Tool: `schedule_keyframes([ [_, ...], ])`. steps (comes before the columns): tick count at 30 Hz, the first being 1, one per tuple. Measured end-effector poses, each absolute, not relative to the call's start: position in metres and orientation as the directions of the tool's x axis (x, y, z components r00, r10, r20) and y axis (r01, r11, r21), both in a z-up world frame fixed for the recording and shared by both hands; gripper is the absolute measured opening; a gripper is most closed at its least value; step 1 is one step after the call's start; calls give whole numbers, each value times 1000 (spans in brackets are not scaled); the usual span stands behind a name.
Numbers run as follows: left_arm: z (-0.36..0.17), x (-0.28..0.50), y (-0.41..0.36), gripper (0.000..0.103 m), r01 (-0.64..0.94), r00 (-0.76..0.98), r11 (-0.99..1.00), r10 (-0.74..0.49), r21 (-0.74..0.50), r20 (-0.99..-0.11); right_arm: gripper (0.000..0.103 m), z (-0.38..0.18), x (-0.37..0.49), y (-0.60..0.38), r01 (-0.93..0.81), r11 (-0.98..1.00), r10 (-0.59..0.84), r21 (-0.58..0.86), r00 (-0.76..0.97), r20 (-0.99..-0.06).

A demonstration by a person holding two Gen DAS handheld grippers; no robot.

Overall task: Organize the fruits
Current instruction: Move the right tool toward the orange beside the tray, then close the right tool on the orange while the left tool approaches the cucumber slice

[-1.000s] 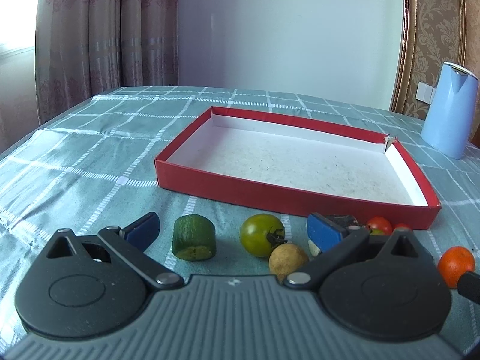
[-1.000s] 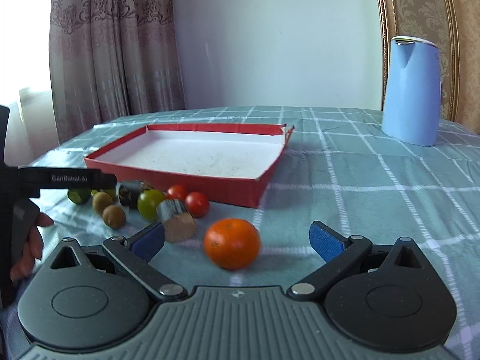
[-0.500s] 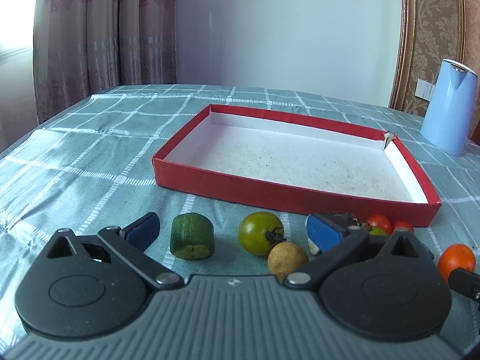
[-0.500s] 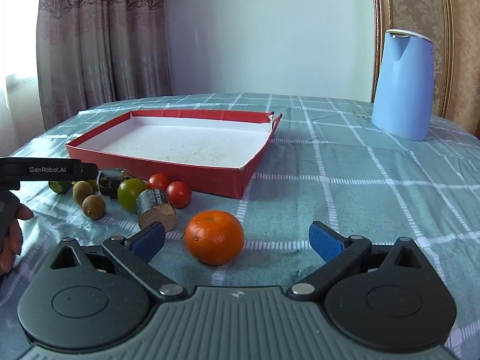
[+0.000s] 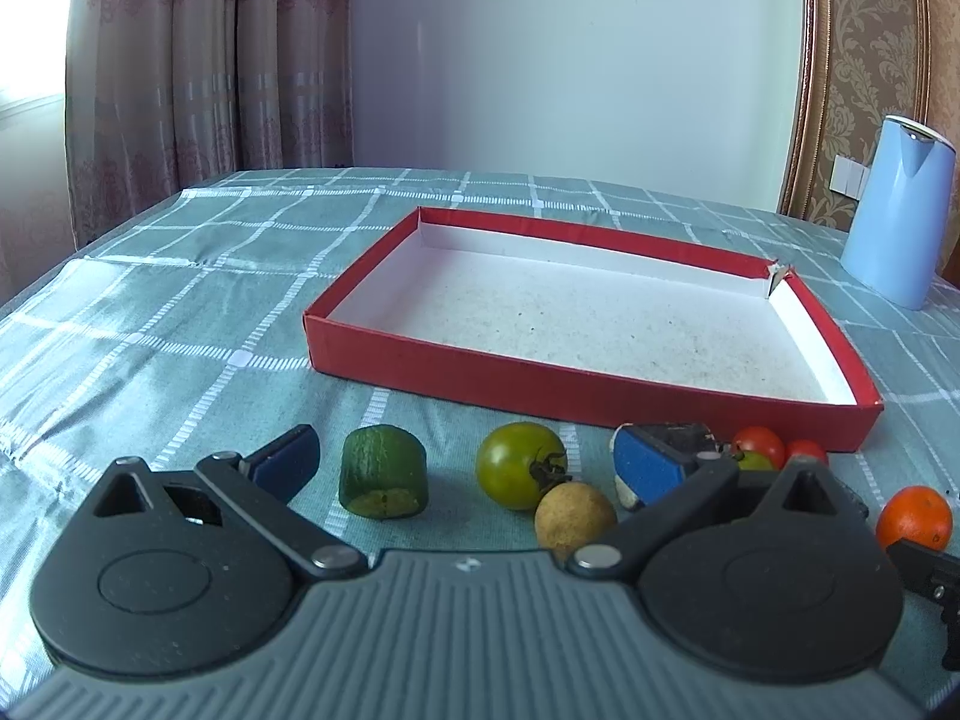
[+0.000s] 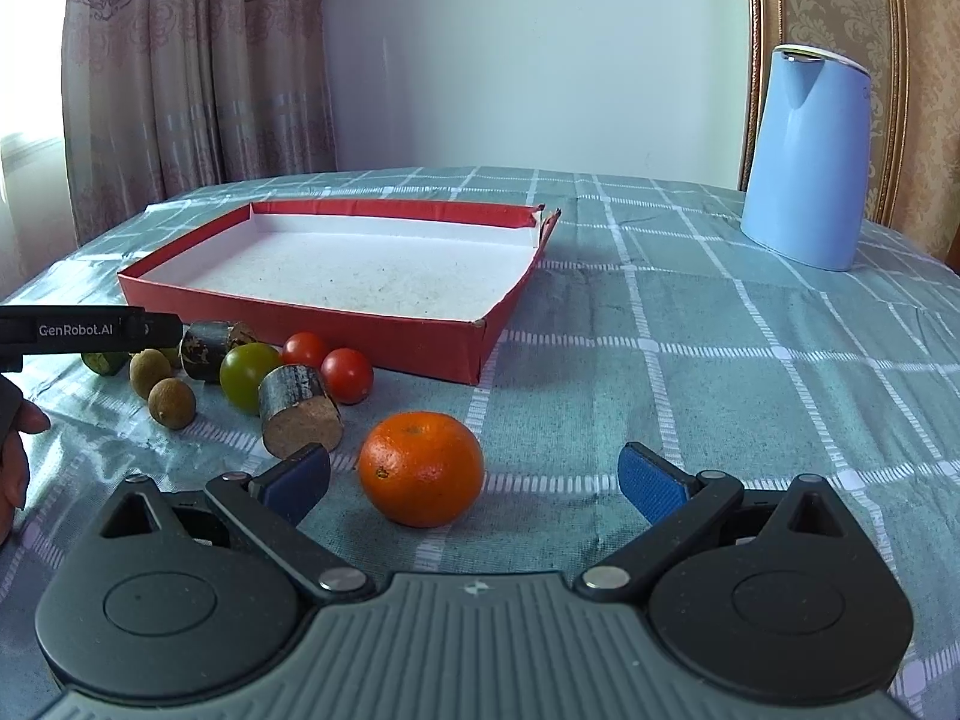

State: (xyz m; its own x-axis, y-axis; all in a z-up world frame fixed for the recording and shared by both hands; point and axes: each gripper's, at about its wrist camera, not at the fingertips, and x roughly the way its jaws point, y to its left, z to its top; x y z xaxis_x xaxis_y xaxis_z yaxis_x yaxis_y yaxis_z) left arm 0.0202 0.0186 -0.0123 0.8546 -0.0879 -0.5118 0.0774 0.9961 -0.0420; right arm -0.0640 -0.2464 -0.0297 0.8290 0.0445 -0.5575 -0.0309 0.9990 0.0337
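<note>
checked tablecloth (image 6: 720, 360) bears bare red tray (image 6: 300, 315); both claws (image 5: 465, 462) (image 6: 474, 474) spread, gripping nothing.

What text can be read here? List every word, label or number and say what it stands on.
"GenRobot.AI": white letters on the black side of the left tool, seen in the right wrist view.
A faint mark near the top edge of the blue kettle is too small to read.
Nothing legible on the red box, the fruit or the tablecloth.
</note>
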Motion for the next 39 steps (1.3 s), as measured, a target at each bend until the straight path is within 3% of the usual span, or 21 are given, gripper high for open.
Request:
schedule_keyframes([
  [8,-13,21,18,103,77,852,996,-88,-42,-515,93,-33,-58,-240,-70,997,63,11,804,-591],
  [16,-13,21,18,103,78,851,996,-88,-41,-518,92,-33,-56,-240,-72,997,64,10,802,-594],
  [24,-15,22,19,103,80,851,996,-89,-41,-517,71,-33,-56,-237,-109,994,94,11,798,-596],
  [26,-15,22,19,103,79,852,996,-89,-41,-516,53,-33,-57,-237,-135,990,125,28,795,-594],
  [31,-15,22,19,103,79,852,996,-89,-41,-516,42,-33,-59,-234,-150,989,129,11,802,-583],
  [39,-15,17,22,103,69,861,996,-85,-49,-502,40,-30,-61,-244,-139,988,149,60,816,-559],
])
